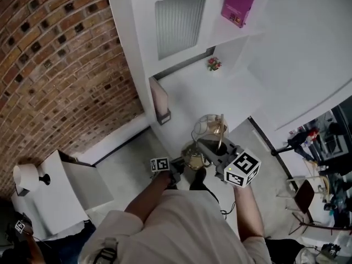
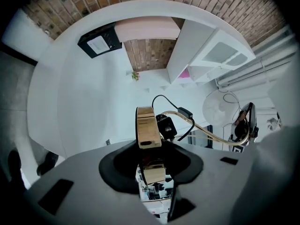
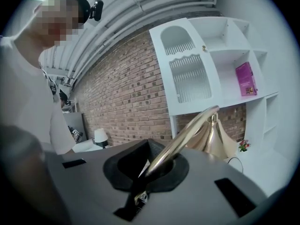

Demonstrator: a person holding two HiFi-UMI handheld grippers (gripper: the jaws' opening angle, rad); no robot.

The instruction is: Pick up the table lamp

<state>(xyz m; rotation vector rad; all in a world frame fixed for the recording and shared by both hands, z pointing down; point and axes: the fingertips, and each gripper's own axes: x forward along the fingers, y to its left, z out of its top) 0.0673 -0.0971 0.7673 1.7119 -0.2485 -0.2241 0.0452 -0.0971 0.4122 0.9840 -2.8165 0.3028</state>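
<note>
While I look down in the head view, the table lamp (image 1: 208,128) hangs between my two grippers close to my chest, just off the front corner of the white surface (image 1: 220,92). I judge it already lifted clear. My left gripper (image 1: 180,168) sits low, near the rounded base (image 1: 193,158). My right gripper (image 1: 213,147) is higher, at the thin arm beside the shade.

Along the left gripper view, my jaws stand partly apart and pinch a squarish brass block (image 2: 148,128) of the lamp, flat-faced and polished. A black cord (image 2: 187,114) loops past it, and the curved arm (image 2: 206,131) sweeps off to the right.

Along the right gripper view, my jaws are pressed almost together on that slim round tube, which rises to the flared brass shade (image 3: 214,137), with a brick wall (image 3: 126,93) behind.

It should handle as stiff metal, smooth and slippery, with most of its weight low in the base. The flat block looks the surer hold to me. The round tube could slide or twist in my right pinch, and the trailing cord may snag.
</note>
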